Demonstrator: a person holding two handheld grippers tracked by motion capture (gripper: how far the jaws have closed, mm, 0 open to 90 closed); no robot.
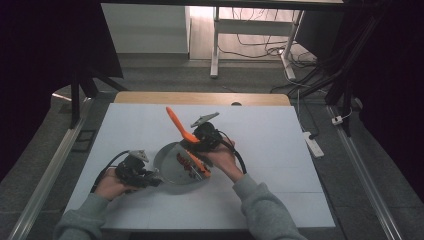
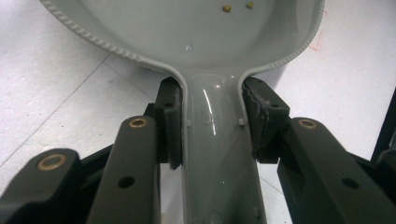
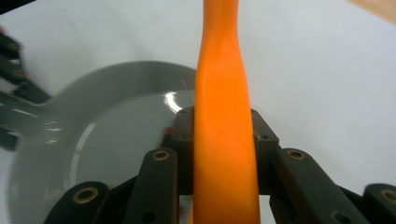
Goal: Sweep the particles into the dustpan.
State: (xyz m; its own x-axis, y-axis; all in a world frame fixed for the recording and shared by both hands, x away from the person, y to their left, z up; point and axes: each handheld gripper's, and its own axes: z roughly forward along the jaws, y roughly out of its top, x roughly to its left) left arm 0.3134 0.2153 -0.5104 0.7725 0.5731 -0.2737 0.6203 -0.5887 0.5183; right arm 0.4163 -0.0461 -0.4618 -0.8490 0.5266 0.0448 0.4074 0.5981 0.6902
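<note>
A grey pan (image 1: 172, 167) lies on the white table, a little left of centre and near the front. My left gripper (image 1: 150, 179) is shut on the pan's handle (image 2: 215, 140), with both pads pressed to its sides. Small yellow crumbs (image 2: 227, 8) lie in the pan's bowl (image 2: 196, 28). My right gripper (image 1: 200, 142) is shut on an orange spatula (image 1: 186, 136) whose handle (image 3: 224, 135) points up and away. The spatula's slotted head (image 1: 196, 163) reaches down into the pan. The pan's grey bowl (image 3: 112, 140) lies below the right gripper.
The white table top (image 1: 270, 150) spreads out on all sides of the pan. A wooden strip (image 1: 200, 98) runs along its far edge. A white power strip (image 1: 314, 144) lies on the floor at the right, and desk legs and cables stand beyond the table.
</note>
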